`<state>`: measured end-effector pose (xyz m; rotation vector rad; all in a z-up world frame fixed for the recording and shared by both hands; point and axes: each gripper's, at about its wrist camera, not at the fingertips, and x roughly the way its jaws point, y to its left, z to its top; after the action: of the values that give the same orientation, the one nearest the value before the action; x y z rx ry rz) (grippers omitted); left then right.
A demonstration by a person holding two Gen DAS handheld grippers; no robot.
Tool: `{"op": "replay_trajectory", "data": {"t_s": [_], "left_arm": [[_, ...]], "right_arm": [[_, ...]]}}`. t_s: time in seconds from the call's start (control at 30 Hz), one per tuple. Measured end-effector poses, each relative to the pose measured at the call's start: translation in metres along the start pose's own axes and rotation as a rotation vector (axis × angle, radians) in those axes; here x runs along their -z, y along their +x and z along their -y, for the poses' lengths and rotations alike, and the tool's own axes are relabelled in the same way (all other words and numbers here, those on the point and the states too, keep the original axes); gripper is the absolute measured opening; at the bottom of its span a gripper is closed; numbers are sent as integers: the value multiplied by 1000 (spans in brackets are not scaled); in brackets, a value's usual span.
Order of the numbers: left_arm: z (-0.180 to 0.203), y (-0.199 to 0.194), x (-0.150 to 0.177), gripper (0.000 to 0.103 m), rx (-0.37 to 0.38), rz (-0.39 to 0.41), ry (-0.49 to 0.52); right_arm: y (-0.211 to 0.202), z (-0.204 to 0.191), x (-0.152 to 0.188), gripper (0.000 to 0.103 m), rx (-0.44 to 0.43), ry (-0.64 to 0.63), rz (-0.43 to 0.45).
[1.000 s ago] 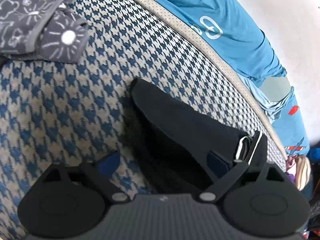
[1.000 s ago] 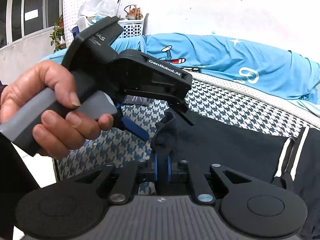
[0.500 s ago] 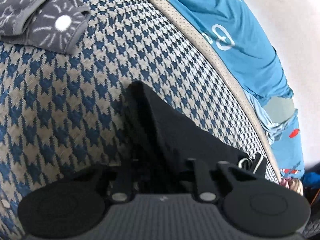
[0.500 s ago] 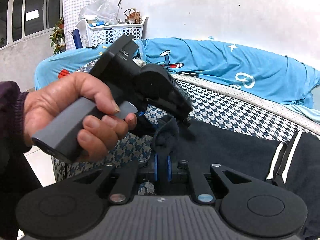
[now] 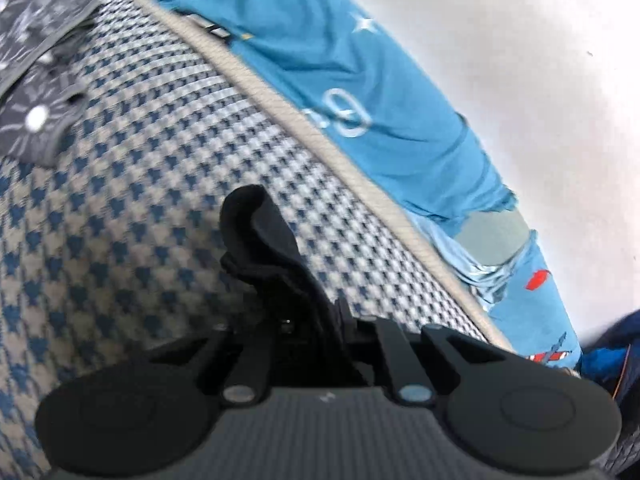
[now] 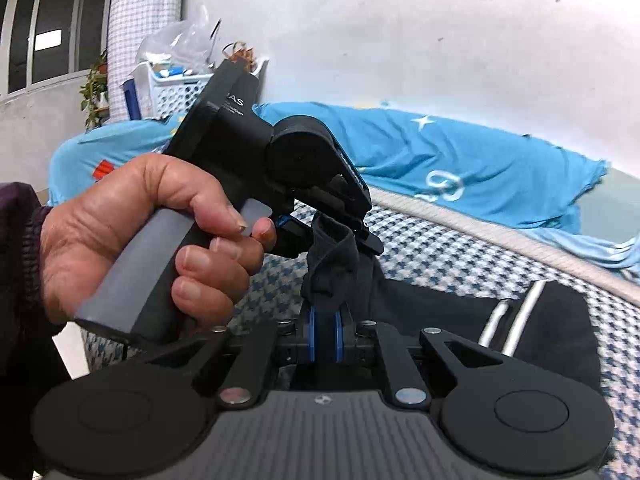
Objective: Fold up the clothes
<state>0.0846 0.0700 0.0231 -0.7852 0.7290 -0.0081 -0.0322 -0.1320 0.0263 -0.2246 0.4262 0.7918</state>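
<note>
We have both claws pinching the black garment (image 6: 440, 300) at one edge: our left claw (image 5: 304, 312) grips a bunched fold, our right claw (image 6: 325, 320) another just beside it, above the houndstooth bed (image 5: 120, 220).

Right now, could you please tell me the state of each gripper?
Left gripper: closed on an edge of the black garment.
Right gripper: closed on a bunched edge of it.

You're in a home bedroom. A houndstooth bed cover (image 6: 460, 248) and blue cartoon sheet (image 6: 460, 168) show it. A laundry basket (image 6: 176, 88) and potted plant (image 6: 94, 88) stand by the window (image 6: 44, 48).
</note>
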Motion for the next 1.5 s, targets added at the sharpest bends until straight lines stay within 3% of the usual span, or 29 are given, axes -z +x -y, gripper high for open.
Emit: {"op": "replay_trajectory", "data": {"t_s": [0.5, 0.77, 0.87, 0.93, 1.0, 1.13, 1.33, 1.43, 1.5], "left_arm": [[93, 32, 45, 7, 85, 0, 197], [122, 61, 77, 10, 153, -74, 262], [125, 75, 88, 23, 179, -126, 259], [125, 77, 89, 40, 187, -127, 258], [125, 75, 89, 46, 190, -119, 258], [119, 66, 79, 51, 196, -89, 229], [105, 56, 65, 55, 157, -56, 189], [95, 56, 64, 67, 112, -58, 166], [89, 57, 64, 67, 96, -62, 155]], "right_arm": [[-55, 64, 21, 10, 182, 100, 33], [-66, 94, 33, 10, 285, 169, 4], [-62, 110, 43, 10, 336, 237, -49], [-60, 122, 50, 11, 381, 296, -94], [-61, 136, 57, 13, 407, 380, -121], [-72, 152, 61, 27, 459, 466, -113], [-85, 152, 58, 28, 526, 453, -76], [-85, 151, 54, 28, 506, 433, -51], [-83, 147, 52, 28, 466, 399, -47]]}}
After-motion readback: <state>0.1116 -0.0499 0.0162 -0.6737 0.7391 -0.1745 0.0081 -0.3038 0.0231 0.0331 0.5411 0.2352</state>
